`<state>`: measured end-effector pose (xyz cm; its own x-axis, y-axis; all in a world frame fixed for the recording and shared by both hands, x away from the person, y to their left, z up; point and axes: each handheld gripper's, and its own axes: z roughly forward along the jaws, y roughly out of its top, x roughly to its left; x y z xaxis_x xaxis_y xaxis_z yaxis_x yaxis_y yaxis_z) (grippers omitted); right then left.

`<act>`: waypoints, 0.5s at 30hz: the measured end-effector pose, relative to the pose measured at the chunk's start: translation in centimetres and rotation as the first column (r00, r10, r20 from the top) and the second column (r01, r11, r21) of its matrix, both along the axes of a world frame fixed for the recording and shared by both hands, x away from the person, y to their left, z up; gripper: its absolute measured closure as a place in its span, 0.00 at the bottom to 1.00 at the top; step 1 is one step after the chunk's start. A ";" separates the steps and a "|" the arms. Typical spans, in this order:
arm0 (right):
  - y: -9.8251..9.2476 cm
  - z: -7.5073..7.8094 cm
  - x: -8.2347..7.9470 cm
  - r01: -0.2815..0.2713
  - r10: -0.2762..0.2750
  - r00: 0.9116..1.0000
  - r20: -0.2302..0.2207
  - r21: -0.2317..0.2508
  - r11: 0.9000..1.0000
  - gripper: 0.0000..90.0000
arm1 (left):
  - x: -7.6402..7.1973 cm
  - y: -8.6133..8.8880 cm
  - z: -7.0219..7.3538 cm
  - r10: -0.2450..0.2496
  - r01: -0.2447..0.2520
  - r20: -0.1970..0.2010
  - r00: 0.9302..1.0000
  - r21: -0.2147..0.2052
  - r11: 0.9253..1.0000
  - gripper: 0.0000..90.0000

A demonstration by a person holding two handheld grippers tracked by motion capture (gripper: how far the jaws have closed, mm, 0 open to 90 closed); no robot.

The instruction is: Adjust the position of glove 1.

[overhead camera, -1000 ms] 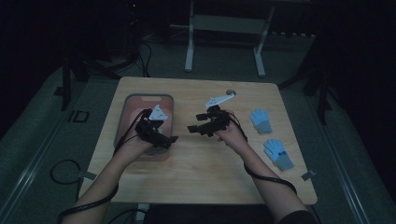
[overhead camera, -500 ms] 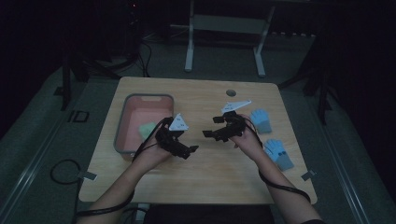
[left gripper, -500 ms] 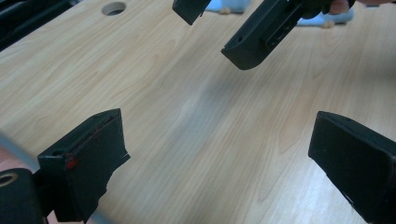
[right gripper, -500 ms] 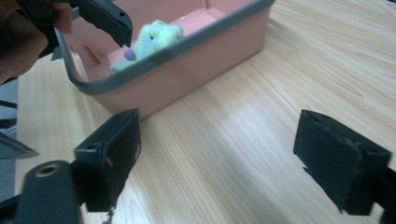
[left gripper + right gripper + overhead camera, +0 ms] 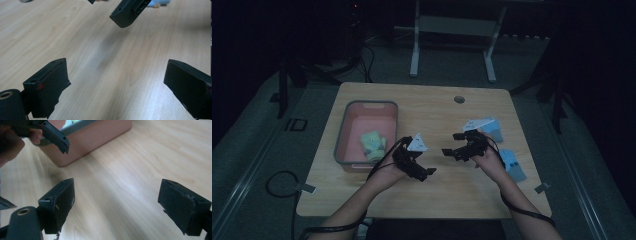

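At centre of the high view, above the light wooden counter [image 5: 437, 107]: left gripper [image 5: 422, 172] spread wide, empty; right gripper [image 5: 452, 143] just been opening, nothing between its jaws. At right of frame, 2 pale blue soft pieces [image 5: 514, 166] lying on the wood. Probably best: swing the right gripper over the nearer piece, straddle its middle, press low, close firmly, then carry toward the pink plastic tub [image 5: 343, 145] at left.

High view: fixed overhead, faces fwd/down, far, covers whole table [image 5: 377, 197]. Gripper views: low, close over tabletop, facing each other; right one shares pink bin [image 5: 100, 137] w/ high view.
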<state>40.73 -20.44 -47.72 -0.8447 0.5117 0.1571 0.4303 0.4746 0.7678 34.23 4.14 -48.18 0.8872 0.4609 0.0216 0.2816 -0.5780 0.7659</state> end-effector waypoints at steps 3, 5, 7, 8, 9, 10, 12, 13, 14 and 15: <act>-0.5 -0.3 -0.2 0.006 -0.006 1.000 -0.008 0.001 1.000 0.16 | -0.2 -0.3 -0.4 -0.014 0.013 0.006 1.000 0.007 1.000 0.06; -1.0 -0.8 -0.3 0.013 -0.013 1.000 -0.015 0.000 1.000 0.16 | -0.3 -0.7 -0.8 -0.026 0.026 -0.009 1.000 0.002 1.000 0.06; -1.6 -1.2 -0.5 0.026 -0.026 1.000 -0.014 -0.003 1.000 0.15 | -0.5 -1.0 -1.3 -0.025 0.025 -0.021 0.999 0.004 1.000 0.02; -2.1 -1.4 -0.7 0.035 -0.035 0.999 -0.017 -0.003 0.999 0.15 | -0.7 -1.3 -1.8 -0.030 0.030 -0.034 0.999 0.003 1.000 0.02; -2.4 -1.6 -0.8 0.042 -0.043 0.999 -0.015 -0.007 0.999 0.15 | -0.7 -1.4 -2.0 -0.036 0.035 -0.048 0.998 -0.006 0.999 0.02; -2.4 -1.6 -0.8 0.042 -0.043 0.999 -0.015 -0.007 0.999 0.15 | -0.7 -1.4 -2.0 -0.036 0.035 -0.048 0.998 -0.006 0.999 0.02; -3.2 -1.9 -1.0 0.055 -0.055 0.998 -0.006 -0.033 0.998 0.16 | -0.8 -1.6 -2.7 -0.033 0.032 -0.060 0.998 -0.025 0.999 0.02; -3.2 -1.9 -1.0 0.055 -0.055 0.998 -0.006 -0.033 0.998 0.16 | -0.8 -1.6 -2.7 -0.033 0.032 -0.060 0.998 -0.025 0.999 0.02; -3.7 -2.2 -1.1 0.063 -0.064 0.998 -0.009 -0.040 0.997 0.16 | -0.8 -1.6 -2.9 -0.037 0.035 -0.064 0.997 -0.031 0.999 0.02; -3.9 -2.3 -1.3 0.068 -0.068 0.998 -0.005 -0.045 0.997 0.16 | -0.9 -1.7 -3.4 -0.034 0.032 -0.065 0.997 -0.033 0.999 0.02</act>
<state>39.48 -24.32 -50.01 -0.8068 0.5746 0.1377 0.4676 0.4783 0.7434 33.37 2.46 -51.61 0.9010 0.4307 -0.0512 0.3129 -0.5638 0.7643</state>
